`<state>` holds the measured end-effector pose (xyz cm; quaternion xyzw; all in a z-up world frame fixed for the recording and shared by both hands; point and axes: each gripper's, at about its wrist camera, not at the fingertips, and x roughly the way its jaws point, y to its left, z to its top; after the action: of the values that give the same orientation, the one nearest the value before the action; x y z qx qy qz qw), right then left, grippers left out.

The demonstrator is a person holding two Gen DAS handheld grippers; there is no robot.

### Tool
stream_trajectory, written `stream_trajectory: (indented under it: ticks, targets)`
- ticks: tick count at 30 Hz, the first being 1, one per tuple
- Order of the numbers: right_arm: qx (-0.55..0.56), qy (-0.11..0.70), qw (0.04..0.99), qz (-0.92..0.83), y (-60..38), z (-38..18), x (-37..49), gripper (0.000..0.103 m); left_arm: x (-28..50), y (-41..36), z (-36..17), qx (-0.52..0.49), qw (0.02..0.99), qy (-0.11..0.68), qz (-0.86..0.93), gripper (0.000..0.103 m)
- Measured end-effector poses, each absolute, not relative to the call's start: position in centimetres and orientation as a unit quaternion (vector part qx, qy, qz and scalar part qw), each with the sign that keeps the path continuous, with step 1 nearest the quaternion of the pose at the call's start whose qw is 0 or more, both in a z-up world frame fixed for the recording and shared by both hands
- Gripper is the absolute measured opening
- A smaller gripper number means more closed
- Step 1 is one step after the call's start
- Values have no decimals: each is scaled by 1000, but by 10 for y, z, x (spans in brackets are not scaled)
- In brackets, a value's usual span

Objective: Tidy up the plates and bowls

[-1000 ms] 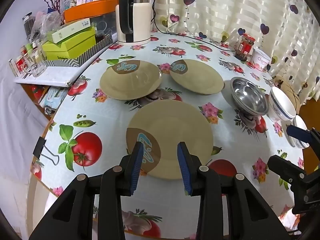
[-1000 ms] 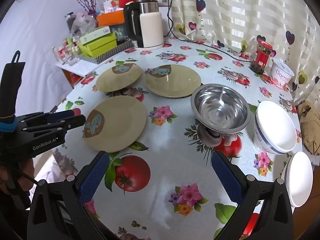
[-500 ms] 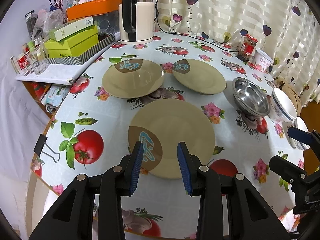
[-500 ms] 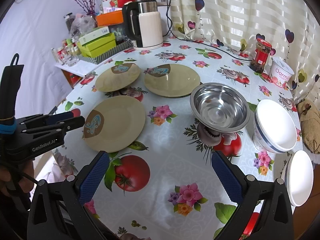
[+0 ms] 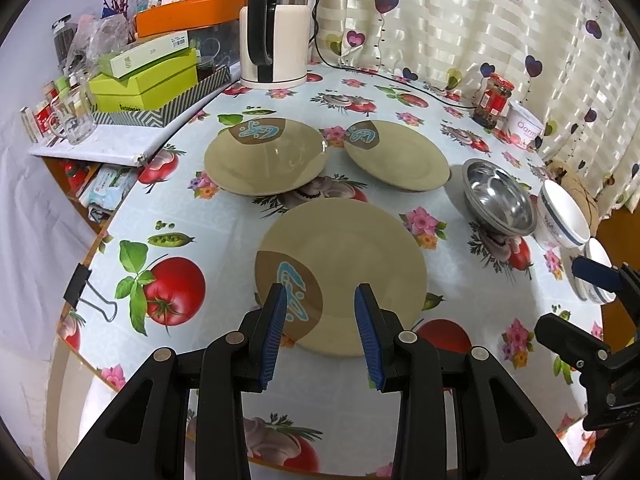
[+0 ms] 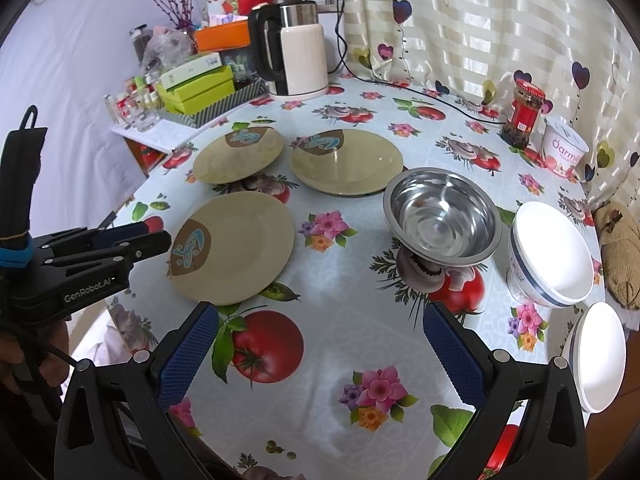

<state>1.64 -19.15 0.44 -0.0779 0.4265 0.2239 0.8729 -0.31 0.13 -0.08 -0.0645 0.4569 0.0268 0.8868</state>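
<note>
Three tan plates lie on the table. The near plate (image 5: 340,276) (image 6: 234,246) sits just ahead of my left gripper (image 5: 322,328), which is open and empty above its near rim. Two more plates lie behind: the far left plate (image 5: 266,162) (image 6: 238,155) and the far right plate (image 5: 396,156) (image 6: 346,162). A steel bowl (image 5: 498,198) (image 6: 442,218) stands to the right, then a white bowl (image 5: 562,220) (image 6: 550,254) and a second white bowl (image 6: 600,354) at the table's right edge. My right gripper (image 6: 318,356) is wide open and empty over bare tablecloth.
A white kettle (image 5: 276,32) (image 6: 298,56) stands at the back. Boxes and glasses (image 5: 140,80) crowd the back left shelf. A red jar (image 6: 524,114) and a yogurt tub (image 6: 564,152) stand at the back right. A binder clip (image 5: 80,286) grips the table's left edge.
Both grippers have shifted only slightly; the view of the table has drifted a little. Nothing was taken hold of or moved.
</note>
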Motion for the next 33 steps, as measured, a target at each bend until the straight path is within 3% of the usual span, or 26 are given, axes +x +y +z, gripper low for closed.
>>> stream_trajectory:
  ticks: [33]
  targets:
    - [-82,418,877,224,-188,7,12,103,-6,0,-3,-65,887,458,17,37]
